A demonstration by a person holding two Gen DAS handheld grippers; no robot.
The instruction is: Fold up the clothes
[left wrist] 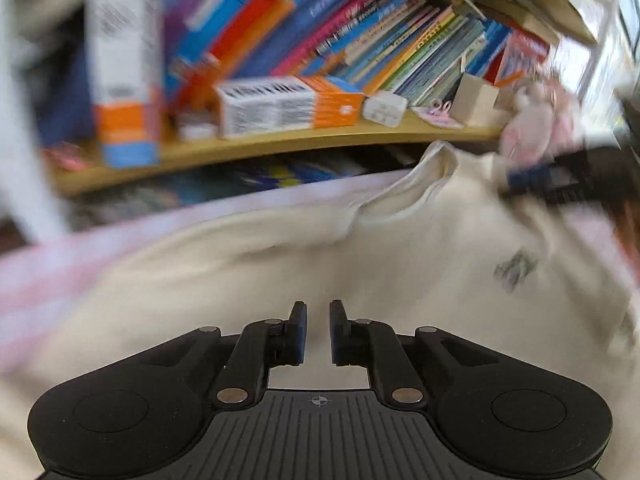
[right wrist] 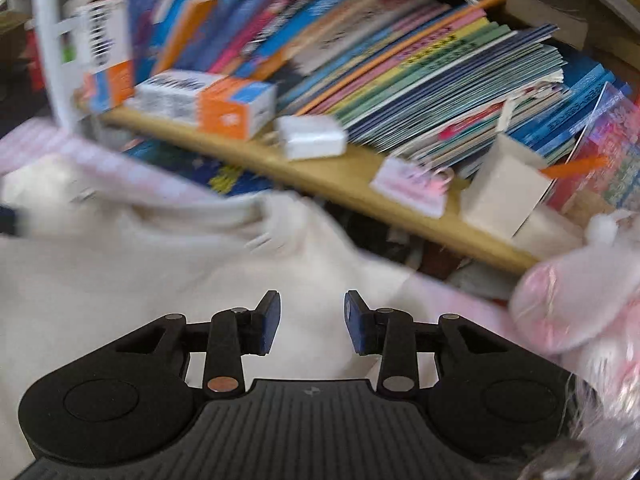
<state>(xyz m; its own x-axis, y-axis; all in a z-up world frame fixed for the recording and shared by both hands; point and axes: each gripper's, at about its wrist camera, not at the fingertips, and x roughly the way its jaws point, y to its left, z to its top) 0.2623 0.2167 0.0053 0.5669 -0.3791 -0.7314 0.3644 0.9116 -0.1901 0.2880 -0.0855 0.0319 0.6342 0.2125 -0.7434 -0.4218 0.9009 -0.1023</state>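
Observation:
A cream sweatshirt (left wrist: 280, 264) lies spread on a pink checked cloth (left wrist: 60, 264), its neck opening (left wrist: 404, 196) toward the bookshelf and a small grey print (left wrist: 514, 268) on its right. My left gripper (left wrist: 318, 312) hovers over its middle, jaws a little apart with nothing between them. In the right wrist view the sweatshirt (right wrist: 140, 272) fills the lower left. My right gripper (right wrist: 312, 304) is open and empty over its right shoulder area. The other gripper (left wrist: 560, 180) shows as a dark blur at the right of the left wrist view.
A wooden shelf (left wrist: 280, 140) runs behind the surface, packed with leaning books (left wrist: 380, 32) and orange-and-white boxes (left wrist: 280, 106). A pink plush toy (right wrist: 580, 300) sits at the right by the garment's edge. A white post (right wrist: 48, 40) stands at the left.

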